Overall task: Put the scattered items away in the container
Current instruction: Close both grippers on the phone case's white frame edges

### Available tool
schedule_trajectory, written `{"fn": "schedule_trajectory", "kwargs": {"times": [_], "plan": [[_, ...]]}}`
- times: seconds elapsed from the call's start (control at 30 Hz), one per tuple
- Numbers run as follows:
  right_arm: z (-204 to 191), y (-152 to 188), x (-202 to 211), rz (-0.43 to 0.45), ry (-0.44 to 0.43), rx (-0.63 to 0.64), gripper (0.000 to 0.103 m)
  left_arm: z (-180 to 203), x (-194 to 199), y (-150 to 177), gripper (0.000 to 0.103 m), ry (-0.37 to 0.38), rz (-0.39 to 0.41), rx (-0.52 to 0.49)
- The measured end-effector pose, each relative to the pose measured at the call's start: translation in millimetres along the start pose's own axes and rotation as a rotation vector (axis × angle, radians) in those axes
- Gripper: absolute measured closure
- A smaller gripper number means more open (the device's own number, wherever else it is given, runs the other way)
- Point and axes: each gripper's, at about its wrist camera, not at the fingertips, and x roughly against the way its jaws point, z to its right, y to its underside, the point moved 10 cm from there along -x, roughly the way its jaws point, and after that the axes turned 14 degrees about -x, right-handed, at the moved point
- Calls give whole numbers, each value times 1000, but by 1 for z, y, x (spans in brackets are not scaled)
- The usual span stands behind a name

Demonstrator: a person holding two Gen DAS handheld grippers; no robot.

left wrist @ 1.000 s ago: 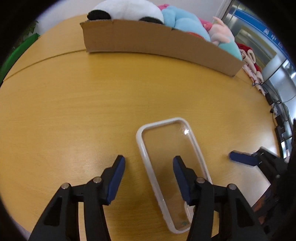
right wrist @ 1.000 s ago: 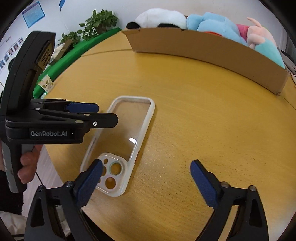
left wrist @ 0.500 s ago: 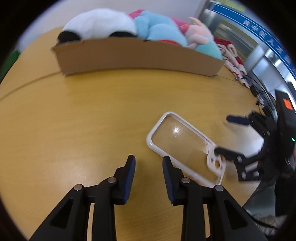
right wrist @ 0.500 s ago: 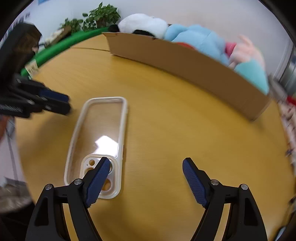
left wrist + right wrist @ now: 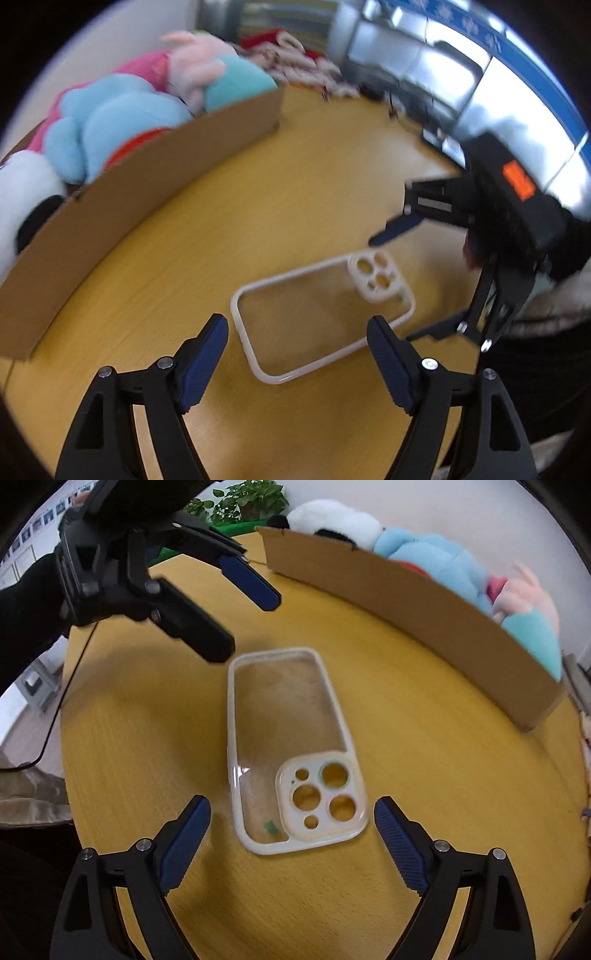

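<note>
The clear phone case [image 5: 291, 749] lies flat on the counter [image 5: 424, 775], well short of the cardboard box [image 5: 413, 602] already stuffed with plush toys [image 5: 436, 557]. The right hand-held gripper [image 5: 291, 845] hangs wide over the camera-cutout end, straddling it for a pinch across the width, I'd say. The left hand-held gripper [image 5: 297, 360] faces the opposite end, also spread wide, holding nothing.

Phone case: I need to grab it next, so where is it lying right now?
The phone case lies flat on the wooden table, between the open right gripper and left gripper, in front of the cardboard box.
</note>
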Motion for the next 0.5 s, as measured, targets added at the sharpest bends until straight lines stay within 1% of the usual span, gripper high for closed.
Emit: {"fn": "schedule_trajectory", "kwargs": {"times": [0.03,0.07,0.1,0.17,0.27,0.4,0.5], "plan": [[2,-1,0,13,0,18,12,-1,-7,1,26,-6,-30,-24],[4,-3,0,16,-5,31,15,-2,-12,1,26,-14,-53,-48],[5,-4,1,17,-14,46,21,-1,-14,3,26,-19,-64,-70],[8,-6,1,11,-37,92,21,3,-16,2,26,-5,-65,-112],[14,-9,-1,-8,-77,167,21,11,-15,0,26,47,-67,-165],[18,-9,-3,-67,-139,310,21,20,-21,-1,26,81,-94,-224],[20,-9,-6,-123,-178,420,21,27,-31,3,26,103,-135,-261]]}}
